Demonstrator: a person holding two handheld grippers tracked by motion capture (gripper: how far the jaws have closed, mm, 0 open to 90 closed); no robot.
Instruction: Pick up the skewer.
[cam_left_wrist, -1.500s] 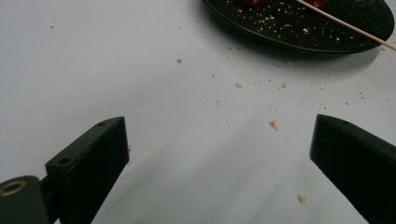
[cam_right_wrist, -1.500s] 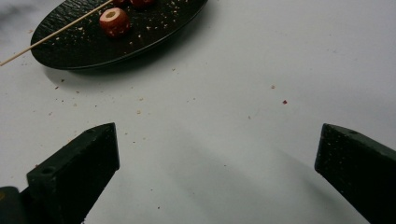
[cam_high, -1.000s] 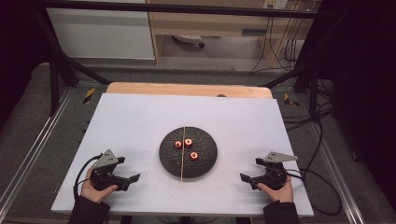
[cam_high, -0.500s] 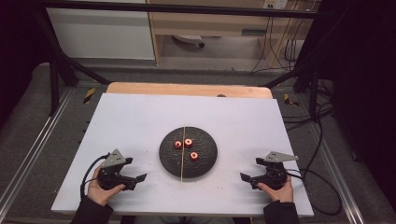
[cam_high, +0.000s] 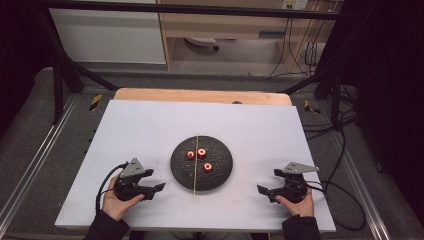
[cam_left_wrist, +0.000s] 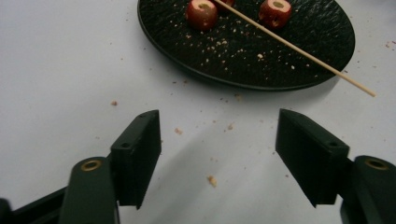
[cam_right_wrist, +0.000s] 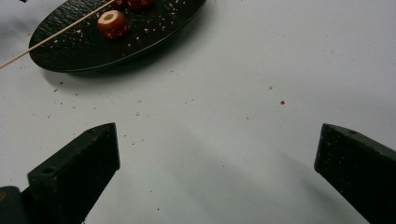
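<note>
The left claw (cam_high: 159, 187), empty, has just been closing yet stays parted near the tabletop's (cam_high: 150, 125) front edge. The right claw (cam_high: 261, 190) gapes wide, empty, beside the plate (cam_high: 220, 175).

The right claw (cam_right_wrist: 217, 168) gapes empty above white table (cam_right_wrist: 261, 70); black plate (cam_right_wrist: 154, 28) holds a skewer (cam_right_wrist: 51, 35).

A round black plate (cam_high: 180, 167) sits flat at the middle of the white worktop (cam_high: 150, 125), its textured face speckled with pale crumbs. Three small red fruits (cam_high: 201, 153) with cored, pale tops stand upright on it: two side by side toward the far half, just apart, and a third nearer, off to the right. A thin wooden skewer (cam_high: 195, 170) lies straight across the plate, near tip jutting past the rim, passing between the paired fruits.
</note>
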